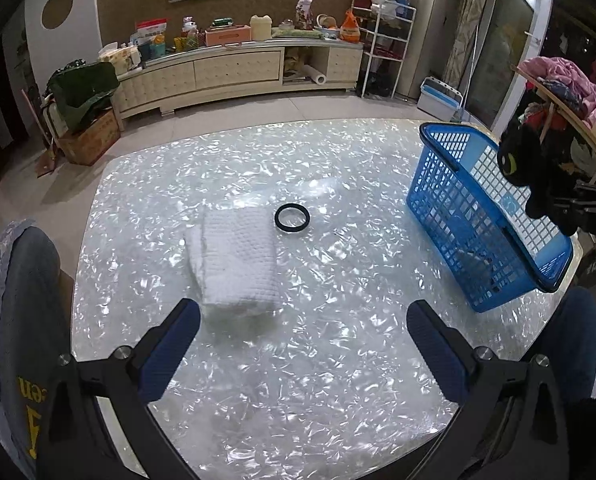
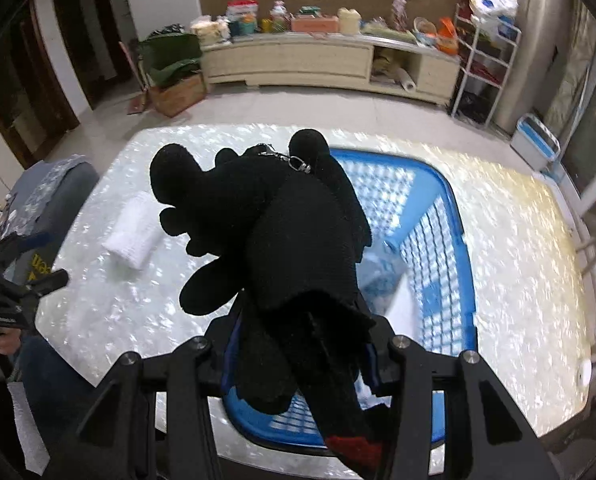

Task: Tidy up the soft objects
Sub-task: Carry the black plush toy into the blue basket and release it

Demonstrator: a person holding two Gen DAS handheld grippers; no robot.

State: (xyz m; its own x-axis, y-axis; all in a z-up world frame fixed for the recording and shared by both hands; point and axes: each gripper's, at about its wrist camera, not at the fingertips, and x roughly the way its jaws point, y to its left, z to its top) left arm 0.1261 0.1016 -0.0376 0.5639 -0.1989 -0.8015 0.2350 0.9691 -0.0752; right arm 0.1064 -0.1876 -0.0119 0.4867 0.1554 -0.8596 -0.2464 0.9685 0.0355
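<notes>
Right gripper (image 2: 298, 360) fingers clamp the black plush toy (image 2: 282, 240) above the blue basket (image 2: 437, 240) for deposit; left gripper (image 1: 303, 354) fingers stand open, empty, near the white towel (image 1: 238, 260).

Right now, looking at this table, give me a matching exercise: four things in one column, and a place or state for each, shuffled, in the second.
Things:
1. black plush toy
2. white towel
3. black ring
4. blue basket

Places or states:
A. folded, lying on the table
B. clamped in the right gripper
C. standing at the table's right side, seen from the left wrist
D. flat on the table beside the towel

Pairs: 1-B, 2-A, 3-D, 4-C
</notes>
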